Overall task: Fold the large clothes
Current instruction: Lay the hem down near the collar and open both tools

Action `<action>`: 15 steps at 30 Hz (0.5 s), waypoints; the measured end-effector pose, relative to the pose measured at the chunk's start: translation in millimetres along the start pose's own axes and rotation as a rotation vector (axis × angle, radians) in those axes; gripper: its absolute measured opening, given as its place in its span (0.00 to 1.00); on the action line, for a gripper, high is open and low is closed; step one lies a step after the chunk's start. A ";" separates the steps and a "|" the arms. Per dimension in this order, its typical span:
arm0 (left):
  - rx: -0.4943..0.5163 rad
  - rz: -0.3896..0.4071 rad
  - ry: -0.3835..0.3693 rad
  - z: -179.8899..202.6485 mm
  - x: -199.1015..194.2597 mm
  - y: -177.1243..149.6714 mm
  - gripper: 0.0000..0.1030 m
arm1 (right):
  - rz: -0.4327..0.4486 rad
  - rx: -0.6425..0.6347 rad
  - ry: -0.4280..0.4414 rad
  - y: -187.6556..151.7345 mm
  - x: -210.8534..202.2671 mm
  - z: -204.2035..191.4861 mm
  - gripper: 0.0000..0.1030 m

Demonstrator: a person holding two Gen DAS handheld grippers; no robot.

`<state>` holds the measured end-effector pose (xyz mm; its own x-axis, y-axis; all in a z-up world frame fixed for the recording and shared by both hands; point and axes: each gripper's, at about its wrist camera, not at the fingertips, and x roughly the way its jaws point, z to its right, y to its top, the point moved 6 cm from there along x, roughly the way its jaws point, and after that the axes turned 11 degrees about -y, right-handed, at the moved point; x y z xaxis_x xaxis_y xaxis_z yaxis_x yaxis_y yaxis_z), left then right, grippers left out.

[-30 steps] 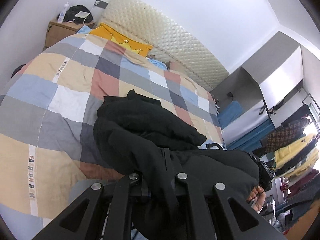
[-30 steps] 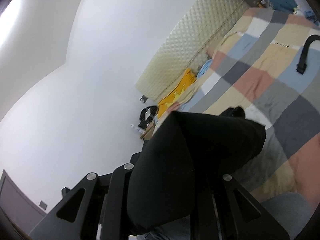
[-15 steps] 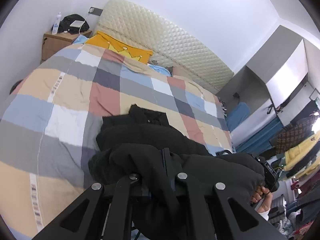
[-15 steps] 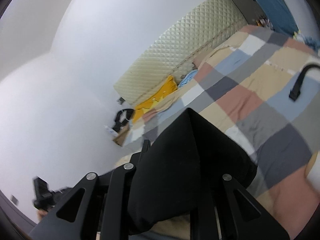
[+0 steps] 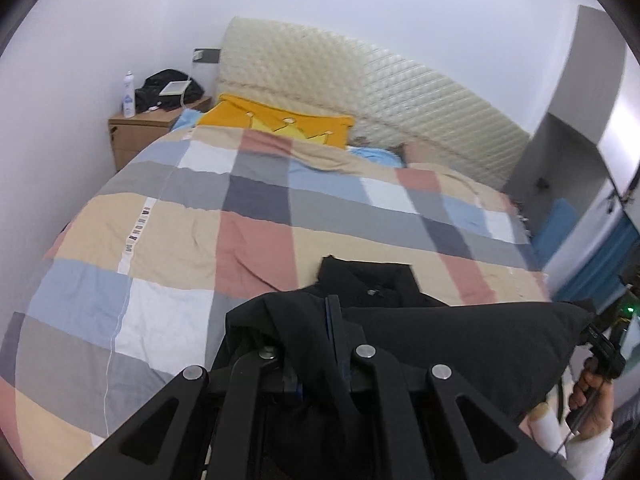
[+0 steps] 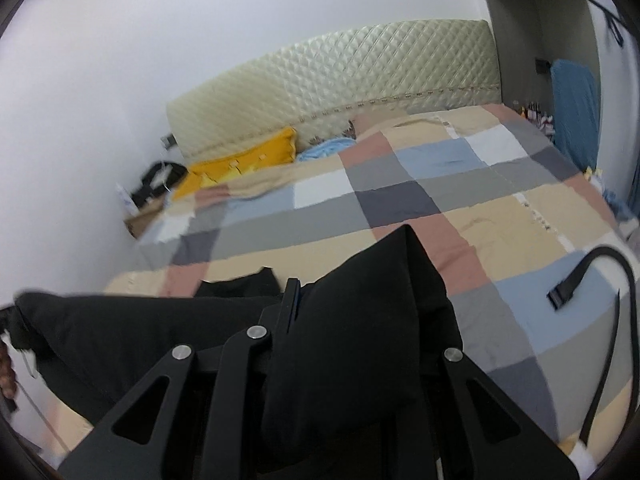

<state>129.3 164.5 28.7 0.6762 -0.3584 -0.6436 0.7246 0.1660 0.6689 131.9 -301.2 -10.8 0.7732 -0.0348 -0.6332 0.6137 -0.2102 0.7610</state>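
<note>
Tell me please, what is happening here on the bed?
A person is folding a black garment over a bed with a checked quilt. The left gripper and the right gripper are each shut on the cloth, which is stretched between them. A black strap lies on the quilt to the right.

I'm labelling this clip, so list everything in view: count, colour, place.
Bulky black garment: one, black, stretched between both grippers above the near bed edge.
Checked patchwork duvet: one, beige, grey, blue and pink, covering the bed.
Yellow crown-print pillow: one, yellow, at the headboard.
Quilted cream headboard: one, cream, against the wall.
Wooden bedside cabinet: one, light brown, beside the bed.
White spray bottle: one, on the cabinet.
Black strap: one, on the duvet's right side.
Left gripper: shut on the garment.
Right gripper: shut on the garment.
</note>
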 end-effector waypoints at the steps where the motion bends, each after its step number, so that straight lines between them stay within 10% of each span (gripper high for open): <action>1: -0.002 -0.005 0.019 -3.8 10.2 2.7 0.08 | 0.002 -0.036 -0.024 1.3 10.9 -5.0 0.18; 15: 0.059 -0.055 0.211 -26.2 149.4 18.2 0.09 | -0.055 -0.179 -0.162 -8.5 132.0 -19.0 0.17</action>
<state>246.9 138.1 -65.0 0.6532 -0.1640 -0.7392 0.7563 0.0952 0.6472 231.7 -285.4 -98.2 0.7113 -0.1872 -0.6775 0.6836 -0.0400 0.7288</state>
